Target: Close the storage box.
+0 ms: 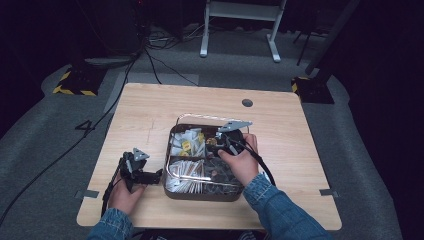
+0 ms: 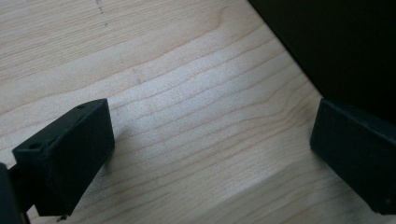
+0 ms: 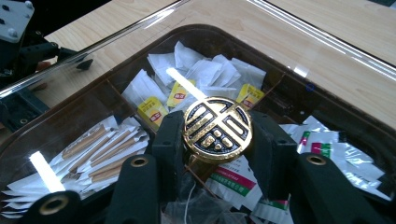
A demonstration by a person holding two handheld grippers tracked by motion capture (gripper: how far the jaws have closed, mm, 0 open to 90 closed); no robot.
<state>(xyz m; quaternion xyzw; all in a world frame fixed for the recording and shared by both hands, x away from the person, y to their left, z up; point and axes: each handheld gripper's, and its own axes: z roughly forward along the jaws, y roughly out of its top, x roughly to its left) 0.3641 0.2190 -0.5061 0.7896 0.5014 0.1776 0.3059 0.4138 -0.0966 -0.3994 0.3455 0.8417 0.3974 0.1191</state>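
Right gripper (image 3: 217, 140) clamped on gold lid knob (image 3: 217, 129); best lifted straight up. Left gripper (image 2: 210, 154) gaped wide, idle.

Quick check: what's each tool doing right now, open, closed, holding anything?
Left tool: open, nothing held, over the bare table.
Right tool: closed on the gold knob of the clear lid.

A light wooden table (image 1: 150, 107) is standing on grey carpet (image 1: 370, 160), with a small round dark hole (image 1: 247, 103) sitting near its far edge. Black cables (image 1: 150, 55) are trailing over the floor behind it. A white metal frame (image 1: 240, 27) is standing farther back, and yellow-and-black striped bases (image 1: 75, 82) are sitting at the far corners.
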